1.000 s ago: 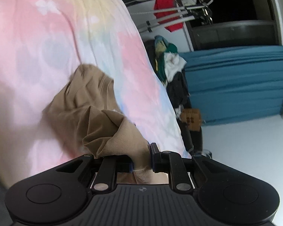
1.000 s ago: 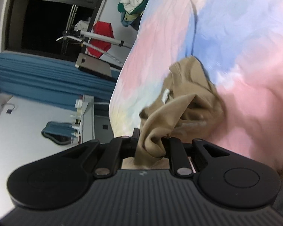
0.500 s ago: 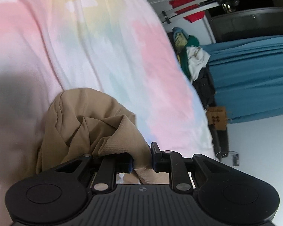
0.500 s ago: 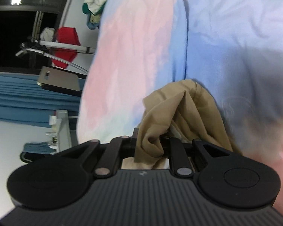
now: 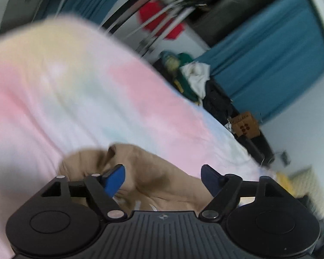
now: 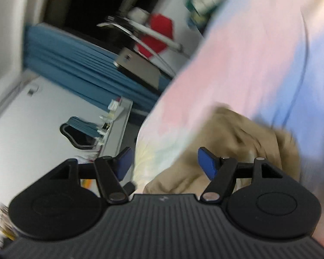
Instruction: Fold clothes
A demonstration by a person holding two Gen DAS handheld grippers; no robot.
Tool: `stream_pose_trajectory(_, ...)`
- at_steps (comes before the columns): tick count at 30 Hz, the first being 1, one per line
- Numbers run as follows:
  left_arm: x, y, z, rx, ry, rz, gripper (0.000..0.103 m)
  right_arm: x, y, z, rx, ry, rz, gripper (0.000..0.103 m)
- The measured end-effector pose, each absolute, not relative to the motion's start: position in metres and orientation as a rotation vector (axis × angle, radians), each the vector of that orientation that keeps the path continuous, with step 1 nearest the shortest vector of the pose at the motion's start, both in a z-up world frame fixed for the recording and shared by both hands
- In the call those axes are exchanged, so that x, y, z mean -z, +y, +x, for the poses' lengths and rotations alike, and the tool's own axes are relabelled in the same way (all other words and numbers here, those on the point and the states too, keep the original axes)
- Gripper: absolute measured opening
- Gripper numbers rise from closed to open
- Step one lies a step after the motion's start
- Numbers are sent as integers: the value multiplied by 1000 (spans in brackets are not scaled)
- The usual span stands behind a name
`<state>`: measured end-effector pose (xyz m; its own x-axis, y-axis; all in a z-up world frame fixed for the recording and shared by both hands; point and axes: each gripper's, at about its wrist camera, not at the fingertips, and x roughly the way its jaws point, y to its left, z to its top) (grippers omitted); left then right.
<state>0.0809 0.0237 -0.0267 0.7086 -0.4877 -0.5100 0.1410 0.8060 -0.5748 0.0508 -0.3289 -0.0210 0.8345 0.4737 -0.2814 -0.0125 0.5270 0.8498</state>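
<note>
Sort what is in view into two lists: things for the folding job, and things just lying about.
For the job: tan garment, left claw, right claw, pastel bedsheet it lies on.

Lying about: heap of clothes, red cloth on the rack, blue curtain, cardboard box.

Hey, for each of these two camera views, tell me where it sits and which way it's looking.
Left wrist: on the left hand-held gripper, looking along its open blue fingers at the tan garment on the pastel bedsheet.
Right wrist: on the right hand-held gripper, open, facing the same garment.
Shared: garment, sheet, blue curtain, red cloth.
</note>
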Motion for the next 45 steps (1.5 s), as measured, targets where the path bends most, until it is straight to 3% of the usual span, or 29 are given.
stream_pose_trajectory(2,24,16,79,371,679,-429,80,13,-322,50,-271,523,844,69)
stream_pose_trajectory(10,56,-5,93,366,736,-180,80,42,-291,81,-137,646,469,37)
stream_pose_trajectory(15,69,-11,94,357,745,-82,80,59,-280,90,-127,684,393,36)
stream_pose_trajectory(32,34,-12,16,377,667,60,80,21,-239,24,-154,679,287,37)
stream_pose_trajectory(45,53,-14,34,336,721,92,81,44,-234,33,-152,745,265,35)
